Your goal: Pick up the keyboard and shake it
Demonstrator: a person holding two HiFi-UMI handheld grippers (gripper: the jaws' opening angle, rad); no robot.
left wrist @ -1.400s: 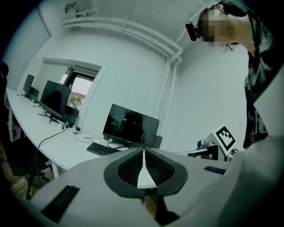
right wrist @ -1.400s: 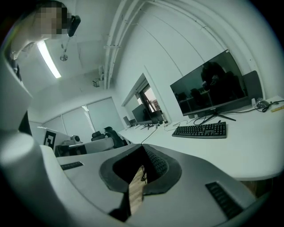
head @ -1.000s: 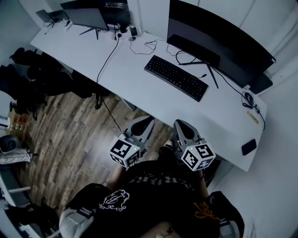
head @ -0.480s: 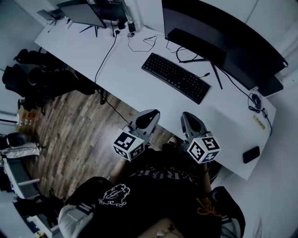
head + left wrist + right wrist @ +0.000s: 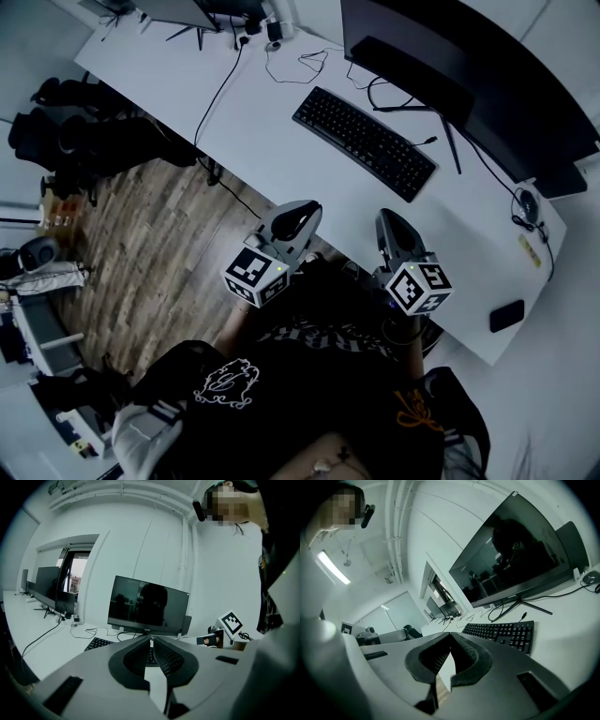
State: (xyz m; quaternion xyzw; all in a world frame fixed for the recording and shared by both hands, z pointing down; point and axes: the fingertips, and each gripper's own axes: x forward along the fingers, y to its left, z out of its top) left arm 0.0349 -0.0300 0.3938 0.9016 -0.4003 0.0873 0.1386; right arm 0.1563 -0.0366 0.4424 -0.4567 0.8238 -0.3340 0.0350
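A black keyboard (image 5: 365, 142) lies slantwise on the white desk (image 5: 281, 141), in front of the large dark monitor (image 5: 469, 70). It shows again in the right gripper view as the keyboard (image 5: 504, 633) and partly in the left gripper view as the keyboard (image 5: 96, 643). My left gripper (image 5: 305, 208) is held over the desk's near edge, shut and empty. My right gripper (image 5: 386, 217) hangs beside it, shut with nothing between its jaws. Both stay short of the keyboard, well apart from it.
A mouse (image 5: 529, 202) and a dark phone-like slab (image 5: 507, 315) lie at the desk's right end. Cables (image 5: 217, 103) run across the desk and down to the wooden floor (image 5: 141, 253). A second monitor stand (image 5: 202, 14) sits far left. Bags (image 5: 66, 136) lie beside the desk.
The head view has shifted, so the desk sits a little more to the right and higher. Both grippers have come slightly closer to the desk's edge and remain shut.
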